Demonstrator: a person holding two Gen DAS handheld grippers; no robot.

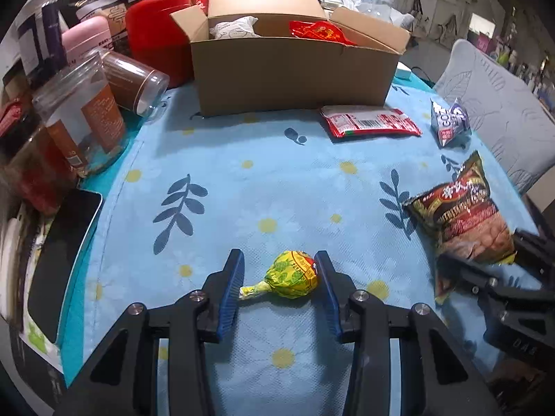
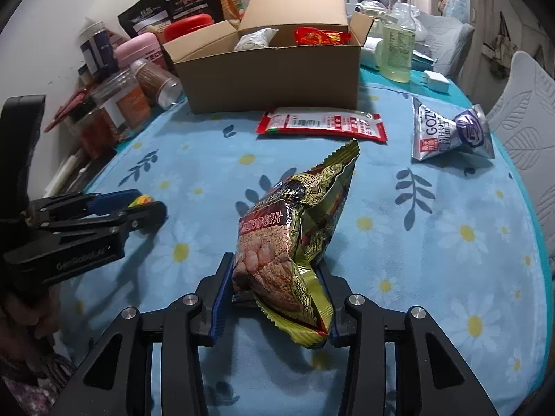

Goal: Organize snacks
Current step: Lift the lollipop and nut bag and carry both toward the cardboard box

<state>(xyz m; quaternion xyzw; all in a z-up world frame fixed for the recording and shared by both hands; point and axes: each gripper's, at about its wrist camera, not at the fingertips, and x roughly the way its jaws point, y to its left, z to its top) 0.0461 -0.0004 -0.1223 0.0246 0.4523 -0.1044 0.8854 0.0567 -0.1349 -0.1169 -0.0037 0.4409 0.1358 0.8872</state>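
A yellow wrapped candy (image 1: 295, 275) with a twisted tail lies low over the blue flowered cloth (image 1: 277, 180). My left gripper (image 1: 277, 256) is shut on it, one pad on the ball and the other on the tail. My right gripper (image 2: 274, 263) is shut on a gold and brown snack bag (image 2: 295, 232), which stands upright between the pads. In the left wrist view that bag (image 1: 461, 215) shows at the right. An open cardboard box (image 1: 291, 69) at the back holds a white packet and a red one. A flat red packet (image 2: 322, 124) and a silver-purple packet (image 2: 451, 135) lie in front of the box.
Jars and canisters (image 1: 79, 121) crowd the left side, one lying on its side against the box. A dark tablet (image 1: 59, 260) lies at the left edge. A bottle (image 2: 399, 45) and a white charger (image 2: 435, 81) stand right of the box. A padded chair back (image 1: 496, 104) rises beyond the table's right rim.
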